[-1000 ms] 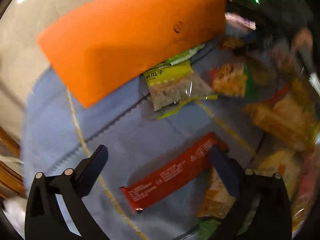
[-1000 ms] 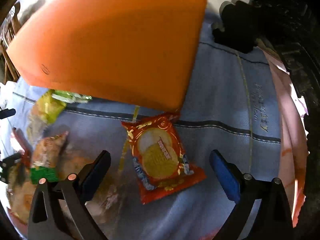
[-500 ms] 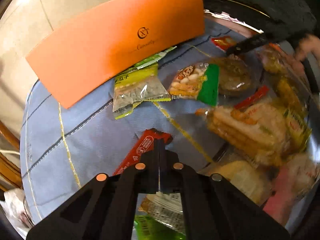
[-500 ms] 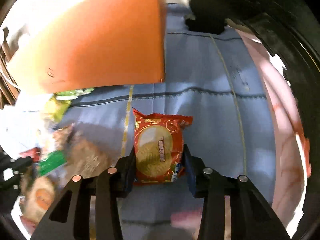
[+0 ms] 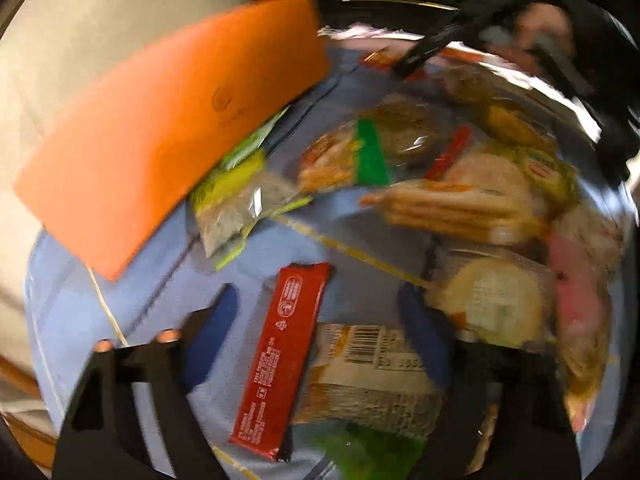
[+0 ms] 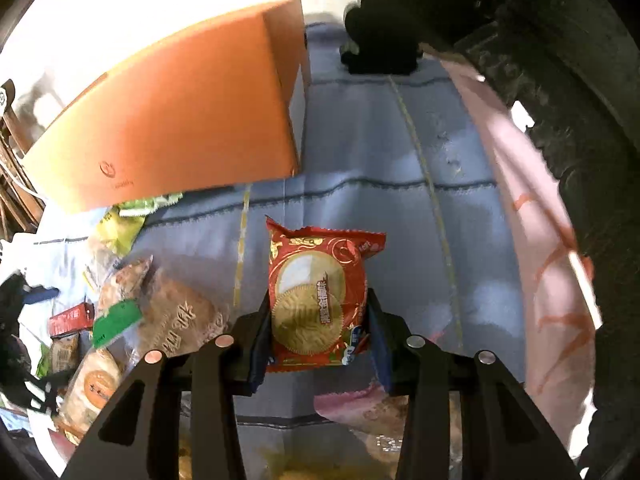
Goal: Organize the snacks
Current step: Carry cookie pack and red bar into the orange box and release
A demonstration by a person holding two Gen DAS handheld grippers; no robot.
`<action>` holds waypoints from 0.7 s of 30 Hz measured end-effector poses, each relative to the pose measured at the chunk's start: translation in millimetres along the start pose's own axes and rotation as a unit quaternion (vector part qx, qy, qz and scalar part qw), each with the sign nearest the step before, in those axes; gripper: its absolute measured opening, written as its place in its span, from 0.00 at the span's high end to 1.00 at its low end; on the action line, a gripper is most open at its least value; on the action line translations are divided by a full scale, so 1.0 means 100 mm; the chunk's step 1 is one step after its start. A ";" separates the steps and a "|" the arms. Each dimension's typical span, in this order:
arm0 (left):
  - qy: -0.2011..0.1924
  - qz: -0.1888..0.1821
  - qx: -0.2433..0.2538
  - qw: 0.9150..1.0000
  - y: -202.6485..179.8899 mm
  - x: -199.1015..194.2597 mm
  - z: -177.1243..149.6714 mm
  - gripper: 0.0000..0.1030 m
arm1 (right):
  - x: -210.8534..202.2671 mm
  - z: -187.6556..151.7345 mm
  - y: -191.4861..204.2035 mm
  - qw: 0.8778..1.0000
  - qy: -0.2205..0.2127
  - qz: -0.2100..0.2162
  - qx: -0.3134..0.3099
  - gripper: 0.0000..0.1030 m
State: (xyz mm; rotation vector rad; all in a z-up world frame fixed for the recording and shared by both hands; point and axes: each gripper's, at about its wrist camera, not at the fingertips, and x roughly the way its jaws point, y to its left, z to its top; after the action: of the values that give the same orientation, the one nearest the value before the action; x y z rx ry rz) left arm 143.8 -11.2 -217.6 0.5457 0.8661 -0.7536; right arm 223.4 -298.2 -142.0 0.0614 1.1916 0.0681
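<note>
In the right wrist view my right gripper (image 6: 318, 326) is shut on a red-and-gold cookie packet (image 6: 316, 300), held above the blue cloth (image 6: 380, 152). An orange box (image 6: 180, 120) stands ahead to the left. In the left wrist view my left gripper (image 5: 320, 316) is open, its jaws on either side of a long red bar packet (image 5: 286, 344) lying on the blue cloth (image 5: 136, 288). The orange box (image 5: 160, 128) is at upper left. The right gripper shows dimly at top right.
Several snack packets are piled right of the red bar: a barcode packet (image 5: 372, 372), a green-yellow seed packet (image 5: 240, 208), a green-striped packet (image 5: 348, 160), bread sticks (image 5: 452, 208). A pink cloth (image 6: 532, 264) and dark carved furniture (image 6: 580, 100) lie right.
My left gripper was open, shut briefly, and now stands open around the red bar, which has turned upright. My right gripper closed on the red-and-gold packet and lifted it.
</note>
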 end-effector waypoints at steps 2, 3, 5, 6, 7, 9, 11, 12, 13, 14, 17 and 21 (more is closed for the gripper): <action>0.007 0.032 -0.051 0.998 0.10 0.07 0.01 0.73 | -0.09 0.04 -0.01 1.000 -0.007 0.004 0.005 0.59; 0.009 0.027 -0.071 0.997 0.11 0.06 0.01 0.80 | -0.13 0.05 -0.03 1.000 -0.010 0.004 0.007 0.59; 0.011 0.034 -0.070 0.997 0.02 0.02 -0.03 0.86 | -0.19 0.11 -0.06 1.000 -0.018 0.004 0.006 0.59; 0.007 0.043 -0.058 0.997 -0.02 -0.01 -0.07 0.86 | -0.23 0.12 -0.07 1.000 -0.020 0.007 0.006 0.59; 0.009 0.050 -0.059 0.997 -0.04 -0.04 -0.10 0.86 | -0.27 0.13 -0.08 1.000 -0.021 0.008 0.007 0.59; 0.027 0.053 -0.089 0.994 0.01 -0.01 -0.06 0.87 | -0.33 0.13 -0.08 1.000 -0.023 0.007 0.010 0.59; 0.053 0.065 -0.110 0.990 0.03 -0.01 0.01 0.88 | -0.37 0.16 -0.08 0.999 -0.032 0.015 0.013 0.59; 0.057 0.063 -0.120 0.989 0.04 -0.07 0.05 0.88 | -0.40 0.16 -0.06 0.999 -0.036 0.018 0.013 0.59; 0.055 0.064 -0.130 0.988 0.05 -0.13 0.09 0.88 | -0.45 0.15 -0.03 0.999 -0.041 0.021 0.011 0.59; 0.047 0.063 -0.146 0.986 0.07 -0.25 0.16 0.88 | -0.48 0.16 -0.01 0.999 -0.046 0.024 0.010 0.59; 0.022 0.072 -0.190 0.979 0.18 -0.59 0.26 0.88 | -0.65 0.13 0.07 0.997 -0.068 0.043 0.012 0.59; -0.061 0.122 -0.286 0.948 0.55 -1.08 0.44 0.89 | -0.94 0.20 0.17 0.992 -0.098 0.081 0.015 0.59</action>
State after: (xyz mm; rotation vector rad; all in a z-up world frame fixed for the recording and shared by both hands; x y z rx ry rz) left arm 161.2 31.2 -97.5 0.0810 0.8361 -0.2802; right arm 206.9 -289.7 -46.2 0.1870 0.9894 0.1822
